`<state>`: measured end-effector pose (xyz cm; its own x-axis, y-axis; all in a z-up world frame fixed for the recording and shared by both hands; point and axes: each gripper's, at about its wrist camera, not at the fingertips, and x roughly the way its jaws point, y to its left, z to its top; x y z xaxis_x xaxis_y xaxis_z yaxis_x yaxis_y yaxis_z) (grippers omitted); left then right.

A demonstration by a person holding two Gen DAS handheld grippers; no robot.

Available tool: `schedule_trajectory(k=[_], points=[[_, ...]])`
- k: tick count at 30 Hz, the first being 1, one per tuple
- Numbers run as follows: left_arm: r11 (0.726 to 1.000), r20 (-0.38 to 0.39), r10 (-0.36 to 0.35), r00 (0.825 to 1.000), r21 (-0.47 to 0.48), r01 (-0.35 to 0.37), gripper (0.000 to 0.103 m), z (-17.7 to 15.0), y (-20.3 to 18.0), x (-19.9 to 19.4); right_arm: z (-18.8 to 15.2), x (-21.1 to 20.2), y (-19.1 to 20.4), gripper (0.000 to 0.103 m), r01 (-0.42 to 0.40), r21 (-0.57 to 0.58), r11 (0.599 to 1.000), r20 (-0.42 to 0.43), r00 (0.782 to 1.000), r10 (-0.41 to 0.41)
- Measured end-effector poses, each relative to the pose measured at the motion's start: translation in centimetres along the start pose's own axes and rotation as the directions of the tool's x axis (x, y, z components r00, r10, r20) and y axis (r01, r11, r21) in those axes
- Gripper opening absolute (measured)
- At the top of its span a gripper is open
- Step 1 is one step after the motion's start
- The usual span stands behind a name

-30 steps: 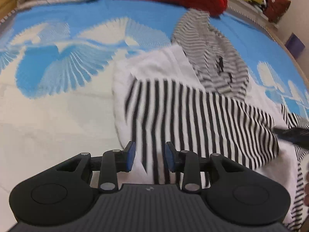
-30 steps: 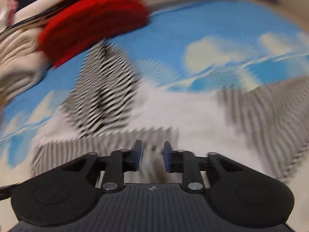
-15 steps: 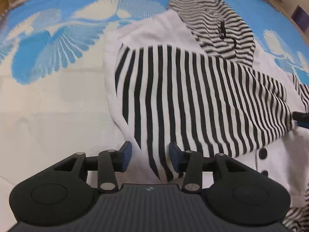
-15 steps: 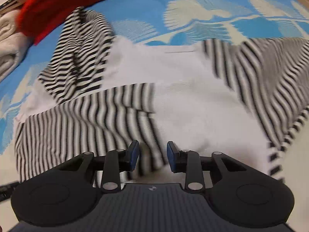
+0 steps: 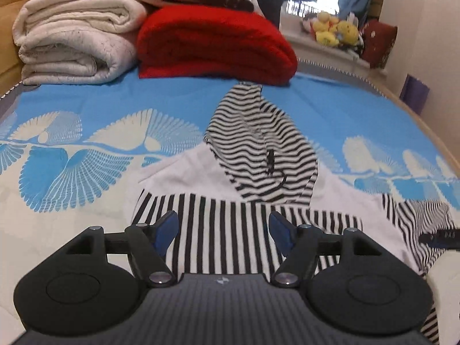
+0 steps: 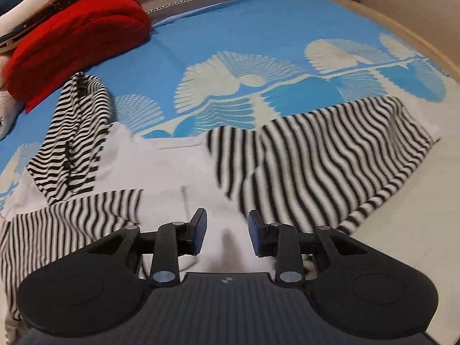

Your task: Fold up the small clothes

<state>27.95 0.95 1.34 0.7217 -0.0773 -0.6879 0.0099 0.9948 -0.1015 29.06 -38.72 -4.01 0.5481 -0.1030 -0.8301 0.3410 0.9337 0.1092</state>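
Grippers, two, left gripper [image 5: 223, 231] and right gripper [image 6: 227, 231], both hovering open-fingered over one striped hooded top [image 5: 230, 230].

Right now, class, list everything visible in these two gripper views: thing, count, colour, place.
Striped hooded garment: one, black-and-white stripes with white panels, spread on the bed, hood pointing toward the far end.
Bedspread: one, blue with cream fan pattern, under the garment.
Red blanket: one, folded, far end of bed.
Cream blankets: folded stack, left of the red one.
Plush toys: several, mostly yellow, on the far ledge.
Left gripper: one, black with blue pads, open over the striped panel.
Right gripper: one, same colours, open over the white panel.
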Motion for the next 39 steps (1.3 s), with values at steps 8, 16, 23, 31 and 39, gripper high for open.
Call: schedule_trajectory(k=[8,16,23,31,39], points=[[0.999,0.039,0.042,0.998,0.010,-0.043,0.075,0.0,-0.8,0.4,0.3,0.0,-3.1,0.033,0.062,0.002,0.998,0.019,0.998,-0.062],[1.000,-0.012,-0.011,1.000,0.010,0.011,0.075,-0.2,-1.2,1.1,1.4,0.9,-7.3,0.033,0.116,0.064,0.991,0.025,0.993,-0.118],[1.000,-0.022,-0.017,1.000,0.019,0.017,0.075,-0.1,-1.3,1.4,2.6,2.4,-12.9,0.033,0.156,0.184,0.970,0.019,0.987,-0.162],[0.999,-0.034,-0.020,0.999,0.025,0.021,0.075,-0.2,-0.7,1.6,3.5,3.3,-21.5,0.033,0.169,0.413,0.895,0.062,0.975,-0.213],[1.000,-0.041,-0.019,0.999,0.009,0.020,0.075,-0.2,0.1,1.6,3.1,5.9,-25.2,0.034,0.128,0.535,0.835,0.103,0.971,-0.216]])
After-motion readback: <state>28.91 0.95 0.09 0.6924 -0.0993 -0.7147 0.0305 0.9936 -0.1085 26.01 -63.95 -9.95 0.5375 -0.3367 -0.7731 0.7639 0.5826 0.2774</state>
